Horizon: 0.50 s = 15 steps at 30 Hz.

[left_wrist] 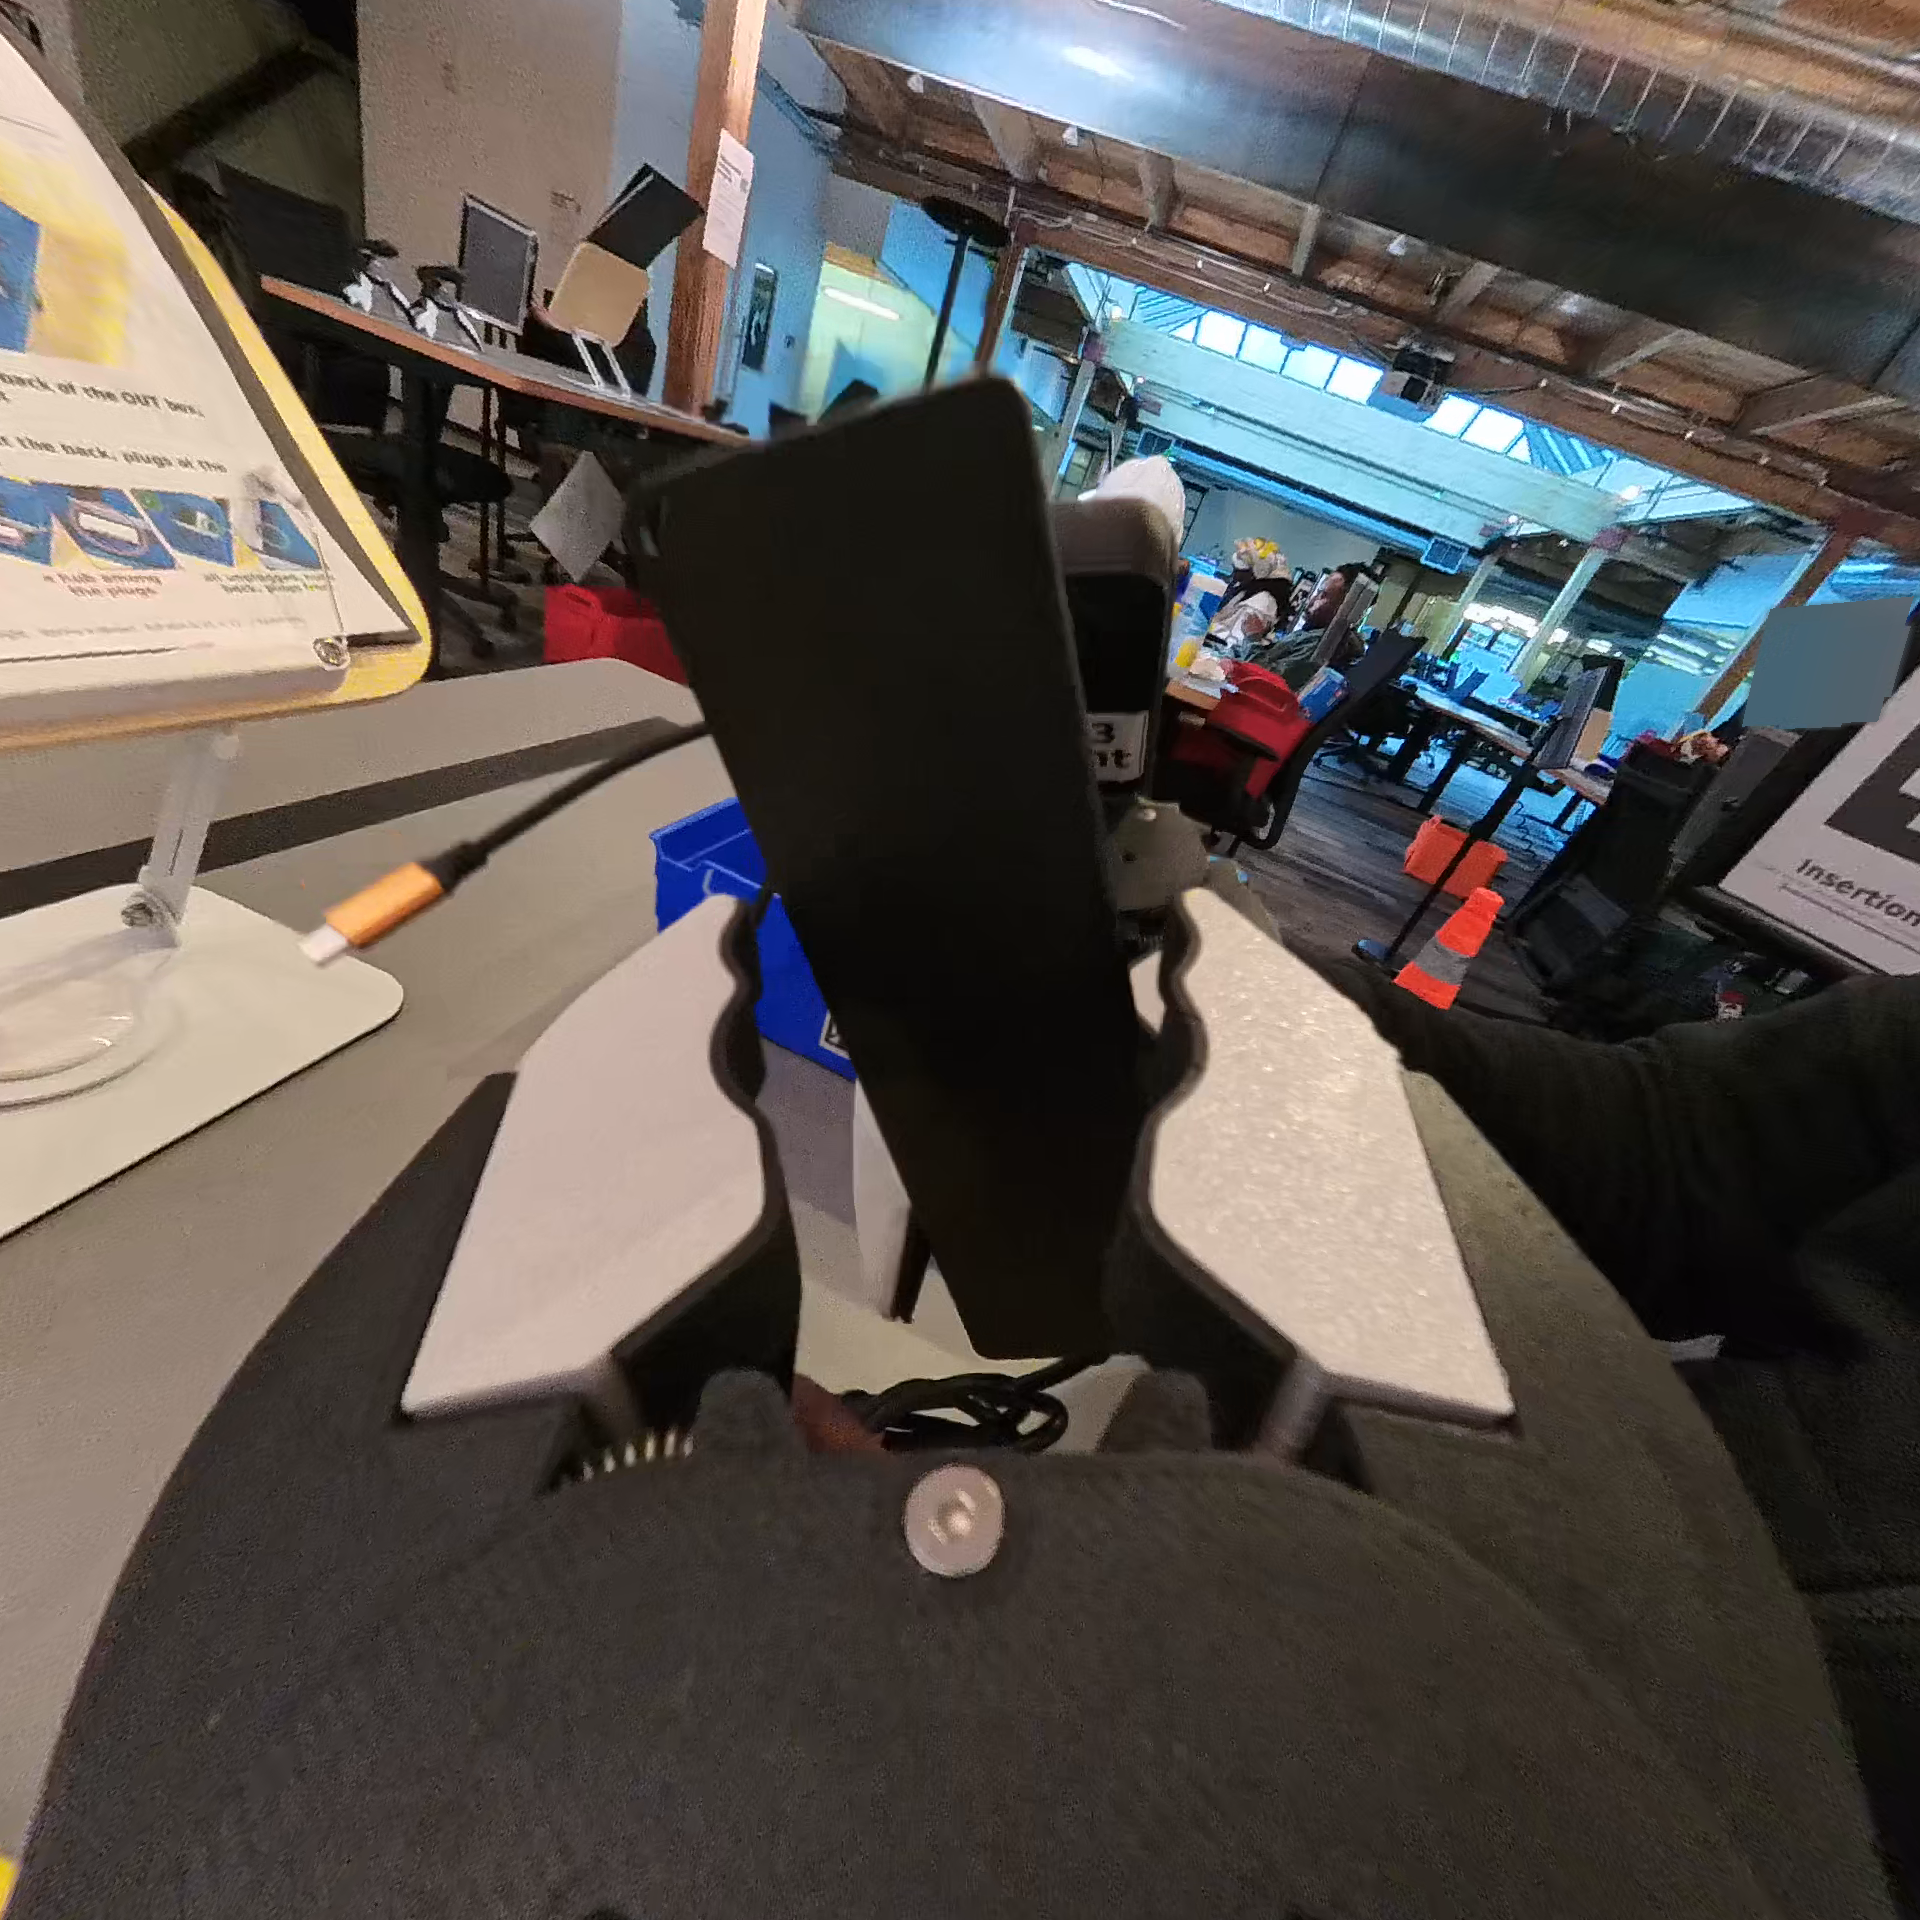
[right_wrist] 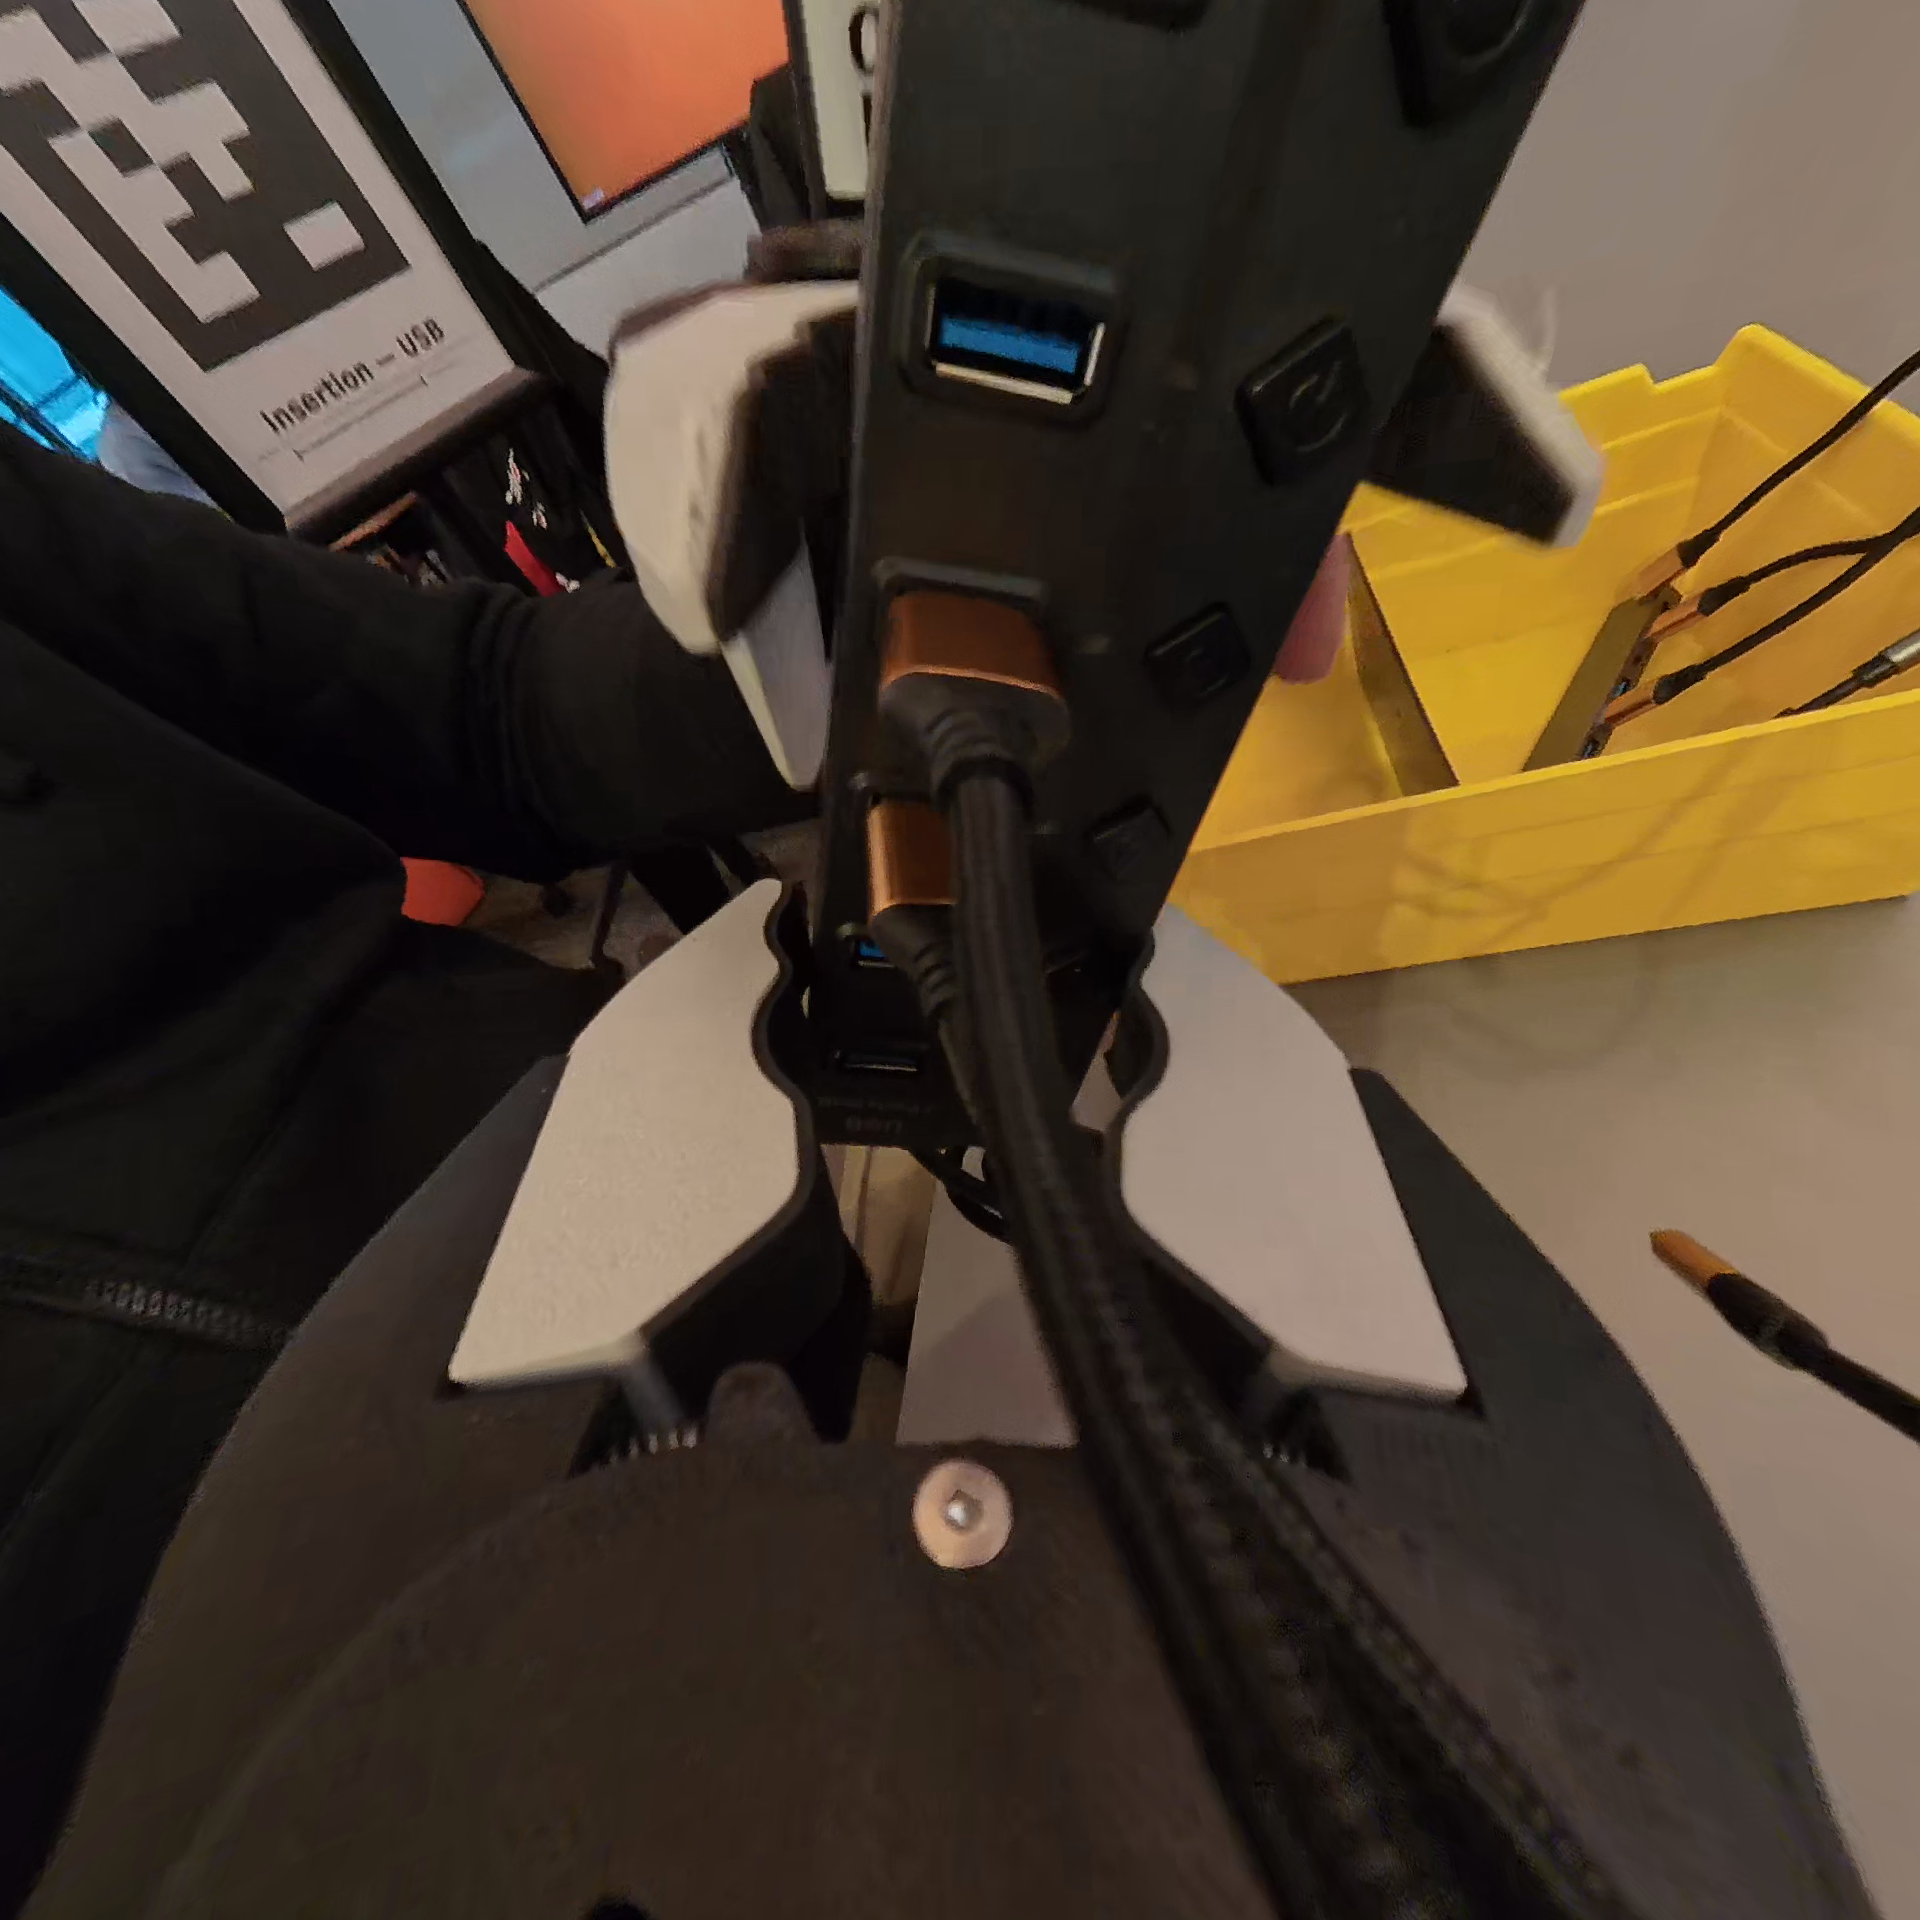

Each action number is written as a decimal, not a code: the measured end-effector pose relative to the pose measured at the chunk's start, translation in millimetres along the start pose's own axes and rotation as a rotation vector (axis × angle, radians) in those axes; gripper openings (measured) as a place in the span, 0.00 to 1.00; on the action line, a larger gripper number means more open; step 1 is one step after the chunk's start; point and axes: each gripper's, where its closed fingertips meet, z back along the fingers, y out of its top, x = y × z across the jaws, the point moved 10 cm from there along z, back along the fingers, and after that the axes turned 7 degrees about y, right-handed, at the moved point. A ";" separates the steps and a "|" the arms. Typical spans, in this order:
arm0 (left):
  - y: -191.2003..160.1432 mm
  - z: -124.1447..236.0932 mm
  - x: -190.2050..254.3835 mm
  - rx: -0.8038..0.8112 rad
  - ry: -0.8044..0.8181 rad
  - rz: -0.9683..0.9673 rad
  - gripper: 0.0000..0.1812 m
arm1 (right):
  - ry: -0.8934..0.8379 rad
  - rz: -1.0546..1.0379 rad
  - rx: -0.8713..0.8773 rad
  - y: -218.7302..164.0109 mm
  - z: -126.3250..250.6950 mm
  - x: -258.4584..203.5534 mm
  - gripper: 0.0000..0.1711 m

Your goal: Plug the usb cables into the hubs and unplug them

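Note:
A long black USB hub stands upright between my two grippers, which face each other. Its port side faces the right wrist view, with one bare blue port and two orange-sleeved plugs seated below it. My right gripper is shut on the hub's lower end, and the black cables run back between its fingers. My left gripper flanks the hub's plain back with its jaws a little wider than the hub. It shows blurred in the right wrist view. A loose orange plug lies to the left.
A yellow bin at the right holds another hub with several cables. A blue bin sits behind the hub. A document stand is at the left. Another loose plug lies on the grey table. A black sleeve crosses the left. Tip to tip, the grippers are about 8 cm apart.

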 end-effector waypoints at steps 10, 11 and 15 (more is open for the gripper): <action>22.1 17.8 -1.4 -0.003 0.085 -0.122 0.46 | 0.016 0.028 -0.163 -7.2 -5.9 -4.4 0.32; 25.8 21.6 -0.4 -0.018 0.083 -0.144 0.46 | 0.001 0.041 -0.195 -8.3 -4.7 -4.8 0.32; 32.1 28.3 5.9 -0.123 0.068 -0.209 0.44 | -0.055 0.099 -0.296 -12.5 -0.5 -5.8 0.32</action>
